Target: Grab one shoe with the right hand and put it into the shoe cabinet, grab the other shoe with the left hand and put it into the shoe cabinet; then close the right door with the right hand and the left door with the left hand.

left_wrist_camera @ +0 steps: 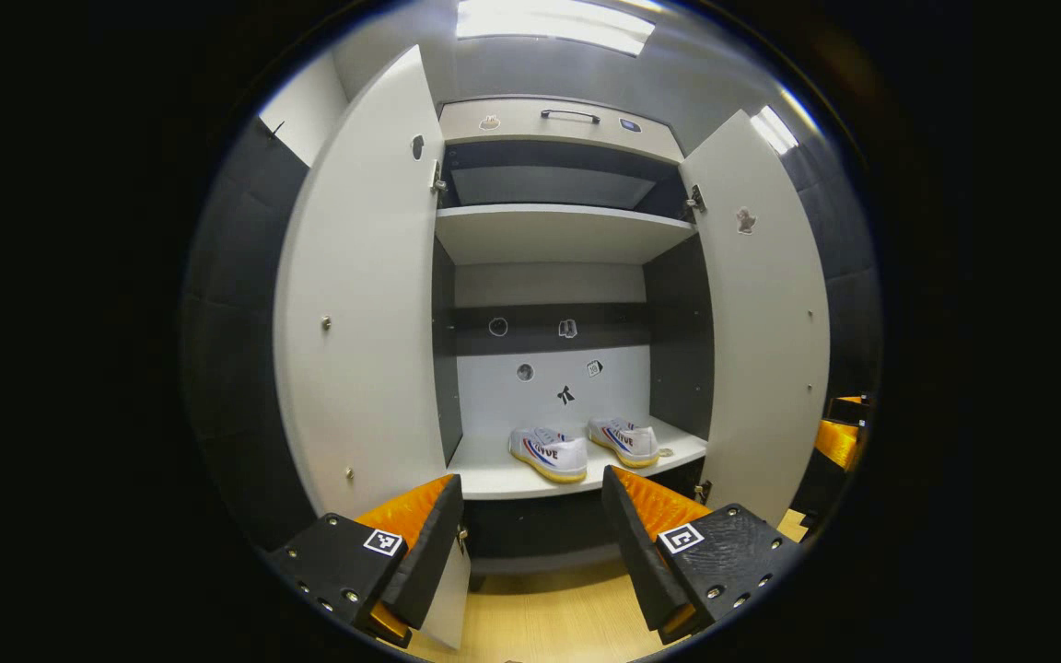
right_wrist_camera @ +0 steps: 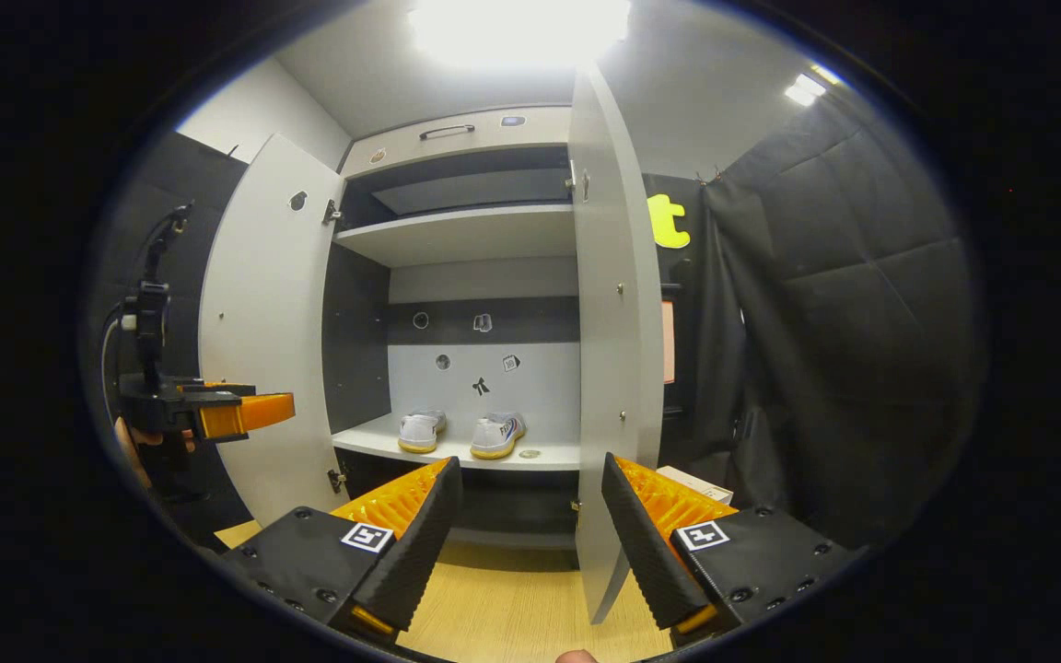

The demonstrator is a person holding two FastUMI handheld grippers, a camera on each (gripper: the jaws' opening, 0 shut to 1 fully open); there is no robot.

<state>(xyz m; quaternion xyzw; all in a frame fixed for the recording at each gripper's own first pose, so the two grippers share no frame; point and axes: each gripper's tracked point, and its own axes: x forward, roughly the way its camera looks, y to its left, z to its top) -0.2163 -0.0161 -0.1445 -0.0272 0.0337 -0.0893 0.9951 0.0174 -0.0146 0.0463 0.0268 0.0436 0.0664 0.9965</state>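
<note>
Both sneakers sit inside the open shoe cabinet; both grippers hang released in front of it.

In the left gripper view the left gripper (left_wrist_camera: 530,543) is spread wide and empty, facing the shoe cabinet (left_wrist_camera: 567,235), whose left door (left_wrist_camera: 360,304) and right door (left_wrist_camera: 761,313) stand swung out. The two white sneakers lie side by side on the lower shelf (left_wrist_camera: 503,474), toes toward the front: the left sneaker (left_wrist_camera: 549,452) nearer the shelf's front edge, the right sneaker (left_wrist_camera: 624,440) just beside it and farther back. In the right gripper view the right gripper (right_wrist_camera: 530,539) is likewise released, holding nothing, with the edge of the right door between its fingers and near them, apart from both. A wooden floor (right_wrist_camera: 512,608) lies below.
</note>
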